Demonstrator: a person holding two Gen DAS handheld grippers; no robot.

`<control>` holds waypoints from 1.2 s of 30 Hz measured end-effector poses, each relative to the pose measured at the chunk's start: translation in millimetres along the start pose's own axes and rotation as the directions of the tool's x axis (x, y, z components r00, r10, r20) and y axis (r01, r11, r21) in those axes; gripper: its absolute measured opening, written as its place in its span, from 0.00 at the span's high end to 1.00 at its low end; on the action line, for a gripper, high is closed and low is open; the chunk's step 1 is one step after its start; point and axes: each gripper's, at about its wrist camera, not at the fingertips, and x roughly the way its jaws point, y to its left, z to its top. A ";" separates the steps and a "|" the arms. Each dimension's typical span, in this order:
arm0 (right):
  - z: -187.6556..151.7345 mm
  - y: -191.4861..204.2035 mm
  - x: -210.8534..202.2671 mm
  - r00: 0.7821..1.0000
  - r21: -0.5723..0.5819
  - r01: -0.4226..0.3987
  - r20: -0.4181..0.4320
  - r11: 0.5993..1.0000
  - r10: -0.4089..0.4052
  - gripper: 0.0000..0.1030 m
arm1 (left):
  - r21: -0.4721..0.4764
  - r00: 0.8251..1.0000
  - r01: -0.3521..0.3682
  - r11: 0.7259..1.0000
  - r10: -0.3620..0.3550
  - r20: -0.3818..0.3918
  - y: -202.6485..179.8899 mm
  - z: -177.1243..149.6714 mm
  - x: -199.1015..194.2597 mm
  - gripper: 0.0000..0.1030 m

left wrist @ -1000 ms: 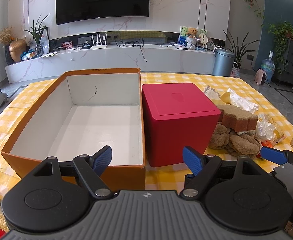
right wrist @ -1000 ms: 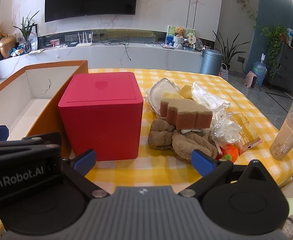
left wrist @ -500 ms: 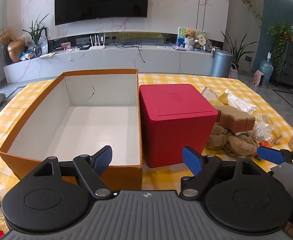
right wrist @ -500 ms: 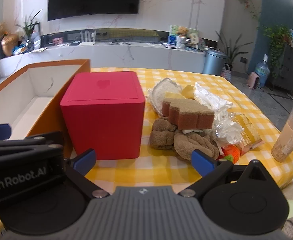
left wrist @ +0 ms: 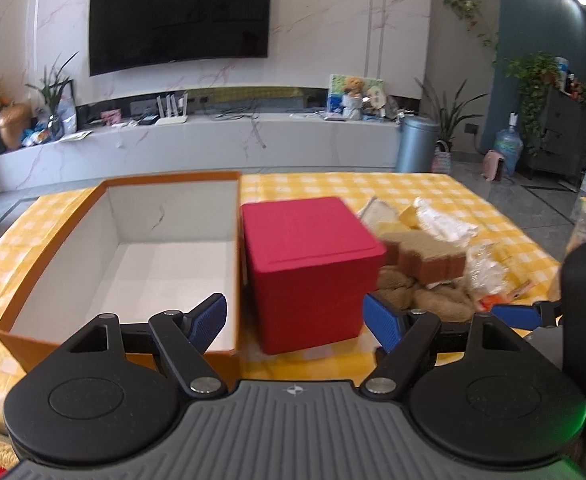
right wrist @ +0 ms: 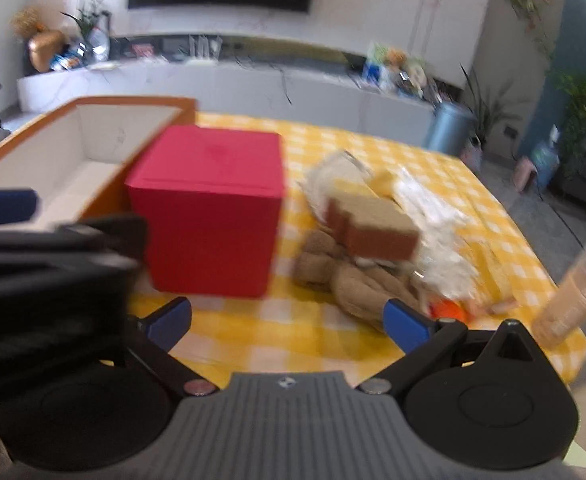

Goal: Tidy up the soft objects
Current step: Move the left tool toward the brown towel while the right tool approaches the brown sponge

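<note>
The left gripper [left wrist: 295,322] hangs with jaws spread wide and nothing between them, facing the orange cardboard box [left wrist: 117,248] and the red cube box [left wrist: 309,268] just beside it; the right gripper [right wrist: 289,320] is likewise released, empty; ahead on the yellow checked tablecloth [right wrist: 253,336] lie a brown sponge [right wrist: 373,228] atop a brown plush toy [right wrist: 353,284], with crumpled plastic bags [right wrist: 441,240] beside them.

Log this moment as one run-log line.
left gripper: open, empty | right gripper: open, empty | orange box: nothing visible inside | red box: closed | soft pile: untouched, right of red box
</note>
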 end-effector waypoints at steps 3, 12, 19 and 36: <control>4.1 -28.8 1.9 0.999 0.053 0.024 -0.033 0.998 -0.023 0.03 | 0.016 1.000 0.010 1.000 -0.010 0.013 -10.7 6.0 -1.1 0.11; 21.9 -137.2 2.0 0.995 0.209 0.068 -0.091 0.976 -0.050 0.03 | 0.072 0.996 0.093 0.993 -0.091 -0.023 -61.4 16.1 18.3 0.11; 36.9 -206.1 18.6 0.991 0.474 0.102 -0.128 0.874 -0.047 0.03 | 0.059 0.986 0.154 0.986 -0.150 -0.067 -103.2 13.6 45.4 0.11; 19.7 -221.4 81.4 0.992 0.618 -0.088 -0.019 0.781 0.126 0.09 | 0.108 0.975 0.217 0.970 -0.210 -0.073 -135.7 -19.3 129.6 0.08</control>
